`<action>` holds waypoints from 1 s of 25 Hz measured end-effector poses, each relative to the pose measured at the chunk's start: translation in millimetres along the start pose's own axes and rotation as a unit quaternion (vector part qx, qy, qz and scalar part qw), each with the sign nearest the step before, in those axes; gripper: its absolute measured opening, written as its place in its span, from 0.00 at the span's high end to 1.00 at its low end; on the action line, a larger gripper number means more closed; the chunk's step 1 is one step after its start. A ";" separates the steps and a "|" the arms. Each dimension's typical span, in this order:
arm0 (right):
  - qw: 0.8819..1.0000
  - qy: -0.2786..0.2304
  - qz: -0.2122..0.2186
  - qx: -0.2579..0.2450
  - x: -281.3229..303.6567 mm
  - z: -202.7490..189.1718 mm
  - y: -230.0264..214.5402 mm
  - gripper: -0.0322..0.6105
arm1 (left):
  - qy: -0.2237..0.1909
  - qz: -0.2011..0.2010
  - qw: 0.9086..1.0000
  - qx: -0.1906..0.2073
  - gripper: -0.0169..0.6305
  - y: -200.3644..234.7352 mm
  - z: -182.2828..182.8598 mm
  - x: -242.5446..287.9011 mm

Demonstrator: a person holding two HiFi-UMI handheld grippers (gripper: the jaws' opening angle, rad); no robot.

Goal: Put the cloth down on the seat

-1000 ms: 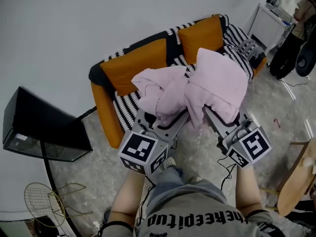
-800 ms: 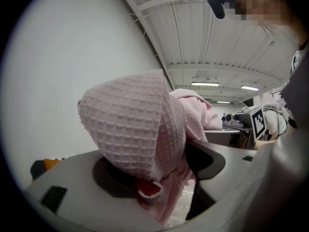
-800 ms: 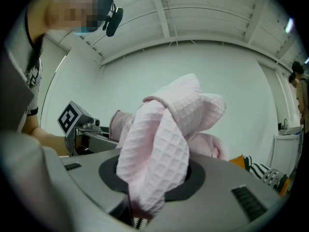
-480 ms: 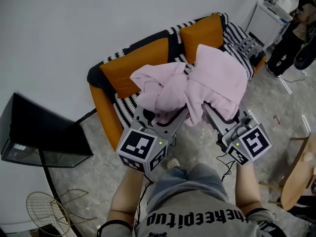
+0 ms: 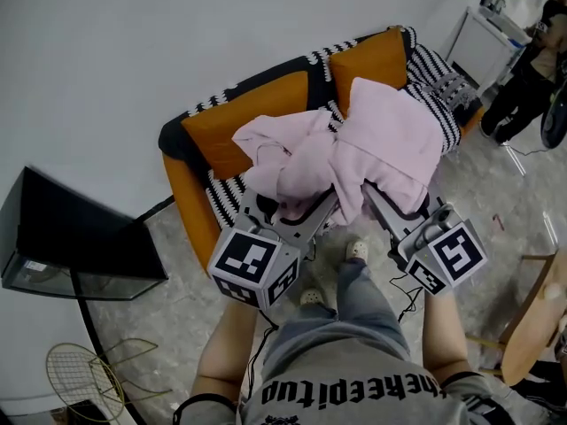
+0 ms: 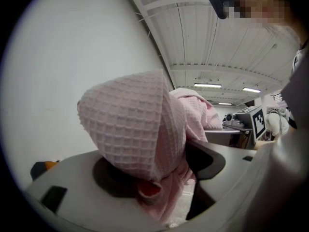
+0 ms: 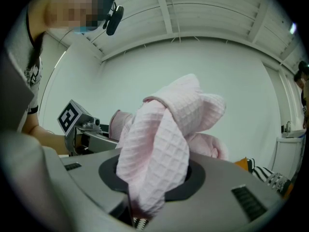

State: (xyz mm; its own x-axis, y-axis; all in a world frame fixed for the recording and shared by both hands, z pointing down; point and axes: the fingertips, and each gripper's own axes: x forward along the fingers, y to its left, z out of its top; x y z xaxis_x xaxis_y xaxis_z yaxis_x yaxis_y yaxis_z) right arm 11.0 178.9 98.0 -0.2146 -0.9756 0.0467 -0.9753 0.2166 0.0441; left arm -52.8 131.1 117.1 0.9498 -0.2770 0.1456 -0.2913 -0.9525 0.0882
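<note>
Grey cloth of the person's shirt [image 5: 354,388] fills the near edge of the head view, and both claws reach forward from there. Just ahead, the left claw [image 6: 159,178] is clamped on a bunched fold of the pink waffle-weave cloth [image 5: 372,149], and the right claw [image 7: 149,178] is clamped on another fold. The cloth is held up, draped over both, at the front of the black-and-white striped seat [image 5: 226,193] of the orange sofa [image 5: 190,215]. Beyond are orange back cushions [image 5: 244,122] and a white wall [image 5: 133,42].
</note>
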 end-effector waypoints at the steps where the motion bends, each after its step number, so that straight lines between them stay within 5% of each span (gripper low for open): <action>1: 1.000 -0.001 0.003 0.000 3.5 0.3 -3.7 0.71 | 0.000 0.004 1.000 0.000 0.45 3.0 1.2 3.4; 25: 0.990 0.002 0.138 0.001 127.5 -15.0 -127.6 0.71 | -0.001 0.139 0.990 -0.029 0.45 101.0 10.9 121.0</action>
State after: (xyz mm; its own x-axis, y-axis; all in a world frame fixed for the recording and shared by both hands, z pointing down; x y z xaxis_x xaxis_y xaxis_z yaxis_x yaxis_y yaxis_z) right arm 108.9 27.4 113.3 -0.4729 -0.8790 0.0607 -0.8795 0.4751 0.0281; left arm 34.0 0.0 132.8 0.8317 -0.5284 0.1705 -0.5482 -0.8302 0.1011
